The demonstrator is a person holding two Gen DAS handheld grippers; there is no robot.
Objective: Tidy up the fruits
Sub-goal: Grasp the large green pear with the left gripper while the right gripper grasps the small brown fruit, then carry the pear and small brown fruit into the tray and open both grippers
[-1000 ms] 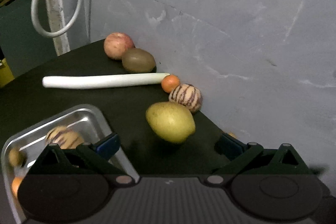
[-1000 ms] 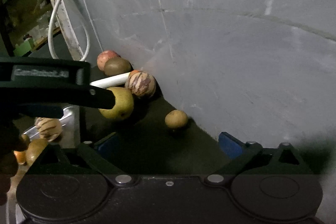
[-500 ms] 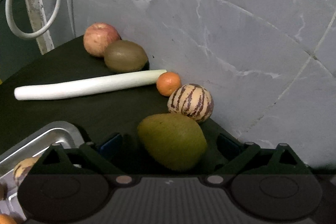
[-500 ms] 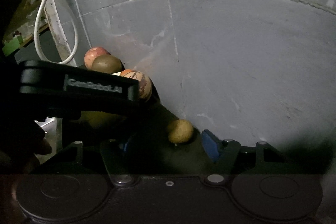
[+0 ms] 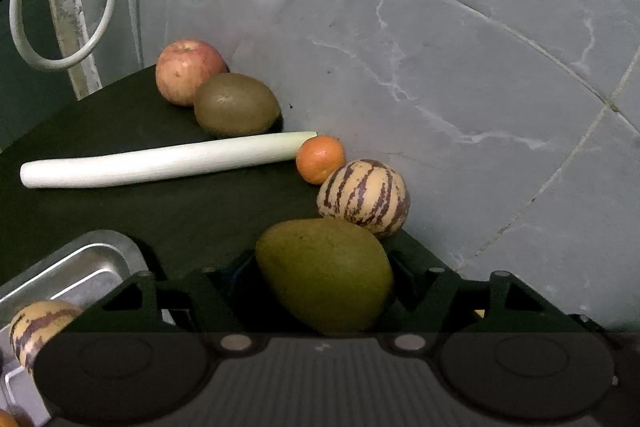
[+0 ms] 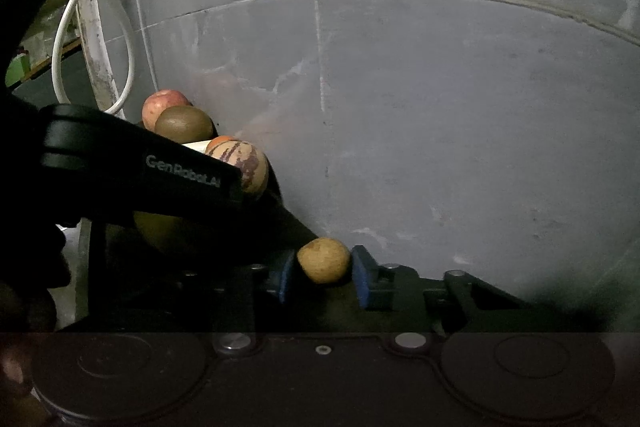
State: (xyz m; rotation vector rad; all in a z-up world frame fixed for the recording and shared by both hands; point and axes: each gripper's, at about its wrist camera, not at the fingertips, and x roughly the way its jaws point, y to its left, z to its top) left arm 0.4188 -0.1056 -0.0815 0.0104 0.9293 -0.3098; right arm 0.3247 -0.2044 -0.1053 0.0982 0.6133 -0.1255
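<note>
In the left wrist view my left gripper has closed around a yellow-green pear on the black table. Behind it along the grey wall lie a striped melon, a small orange, a kiwi and a red apple. In the right wrist view my right gripper has its blue pads against a small tan round fruit by the wall. The left gripper's black body crosses that view and hides most of the pear.
A long white leek stalk lies across the table. A metal tray at lower left holds another striped melon and an orange fruit. A white cable loop hangs at the far left. The wall is close behind the fruits.
Both grippers moved forward toward the wall. The left jaws closed in on the pear; the right jaws narrowed from wide open onto the small tan fruit.
</note>
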